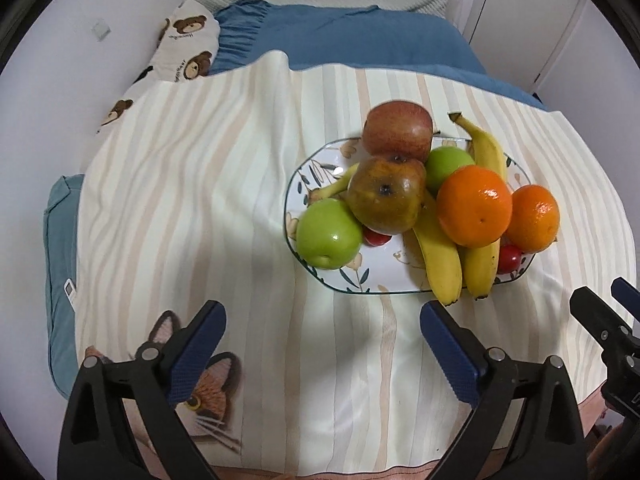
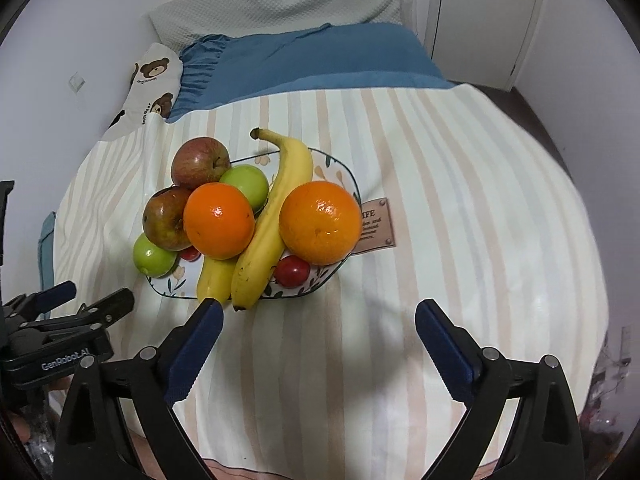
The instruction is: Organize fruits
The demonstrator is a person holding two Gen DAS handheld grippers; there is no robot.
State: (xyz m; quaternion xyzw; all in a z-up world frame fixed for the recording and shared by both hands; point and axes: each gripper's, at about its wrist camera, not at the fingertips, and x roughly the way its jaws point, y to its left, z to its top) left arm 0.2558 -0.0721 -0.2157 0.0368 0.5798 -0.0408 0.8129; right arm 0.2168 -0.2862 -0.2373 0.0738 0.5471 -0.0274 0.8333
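1. Nearest to us in the left wrist view, the left gripper (image 1: 322, 326) stands spread wide with nothing between its blue pads, over bare striped cloth (image 1: 224, 208) at the bottom of the frame.
2. We see the right gripper (image 2: 318, 324) the same way in its own view – spread wide and empty, low in the frame, just short of the plate (image 2: 344, 172).
3. All the fruit is heaped on that plate, right of centre in the left view and left of centre in the right view.
4. We judge the oranges (image 2: 319, 222) and apples (image 1: 386, 195) firm, round and fairly heavy, and smooth enough to roll or slip; we would take each across its widest part.
5. We judge the bananas (image 2: 272, 220) softer and easily bruised – best pinched gently across the middle.
6. Small red fruits (image 2: 292, 271) lie half hidden under the pile; what they are we cannot tell.
7. Lifting one fruit could set its neighbours rolling.
8. Both grippers tilt steeply downward, side by side at the near edge.
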